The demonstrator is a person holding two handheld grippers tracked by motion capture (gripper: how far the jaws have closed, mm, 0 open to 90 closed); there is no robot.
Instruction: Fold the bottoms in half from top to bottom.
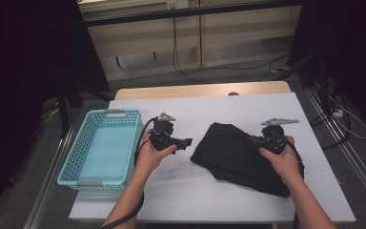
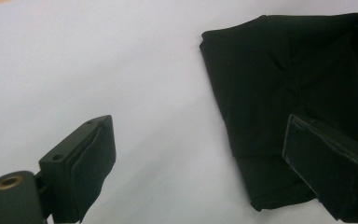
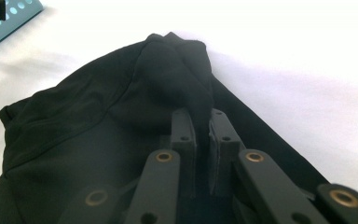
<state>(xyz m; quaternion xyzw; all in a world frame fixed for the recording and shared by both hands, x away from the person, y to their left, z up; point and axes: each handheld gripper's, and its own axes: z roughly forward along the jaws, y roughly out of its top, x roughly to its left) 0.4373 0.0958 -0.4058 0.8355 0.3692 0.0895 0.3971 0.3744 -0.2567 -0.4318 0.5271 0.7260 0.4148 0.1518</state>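
Note:
A folded black cloth (image 1: pixel 238 155) lies on the white table (image 1: pixel 209 109), right of the middle. My right gripper (image 1: pixel 256 140) is over the cloth's right part and is shut on a pinched fold of it; in the right gripper view the jaws stand nearly together with the black cloth (image 3: pixel 158 93) bunched and lifted between them at my right gripper (image 3: pixel 203 122). My left gripper (image 1: pixel 187 143) is held just left of the cloth, pointing at it. In the left gripper view my left gripper (image 2: pixel 205 144) is open and bare, with the black cloth (image 2: pixel 284 84) ahead on the right.
A light blue plastic basket (image 1: pixel 74 164) stands on the table's left side, its corner also showing as the blue basket (image 3: pixel 9 18) at top left. Beyond the table's far wooden edge (image 1: pixel 200 89) are cables on the floor and dark stands on both sides.

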